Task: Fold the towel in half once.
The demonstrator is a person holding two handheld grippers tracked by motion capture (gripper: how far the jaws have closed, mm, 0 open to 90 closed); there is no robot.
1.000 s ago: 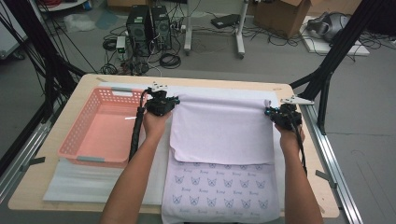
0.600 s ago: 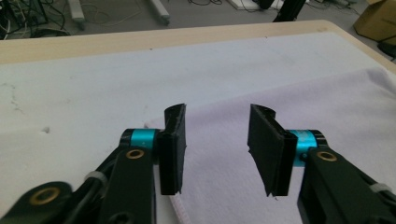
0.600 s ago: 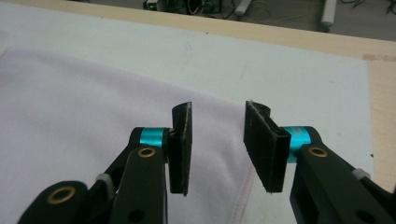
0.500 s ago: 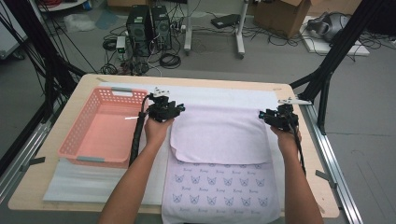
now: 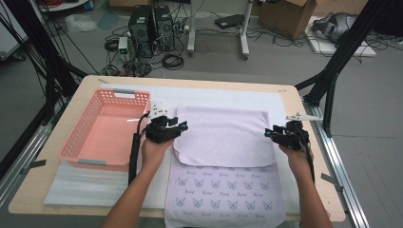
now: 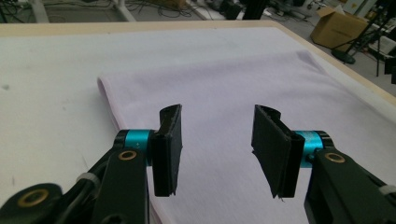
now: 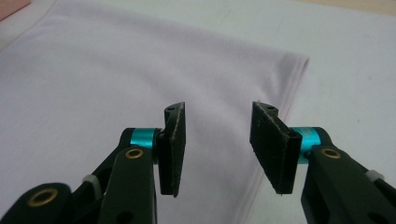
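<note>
With the lilac towel [image 5: 223, 137] folded over on itself along the middle of the table [image 5: 304, 102], both grippers sit at its two short ends. Its long axis runs across the table from the basket side to the right edge. The left gripper [image 5: 182, 127] is at the folded layer's left end, just beside the pink basket [image 5: 107, 130]. In the left gripper view, its jaws have just been opening and stand apart over the cloth [image 6: 219, 93], nothing pinched between them. The right gripper [image 5: 270, 134] mirrors it at the right end. In the right gripper view, its jaws have also just been opening, gapped over the hemmed edge [image 7: 280, 112], holding nothing. The printed lower half [image 5: 223, 197] lies flat toward the table's near edge, between the forearms. Each hand looks equally close to its own end, so I'd say the next fold turns on that left-to-right axis.
</note>
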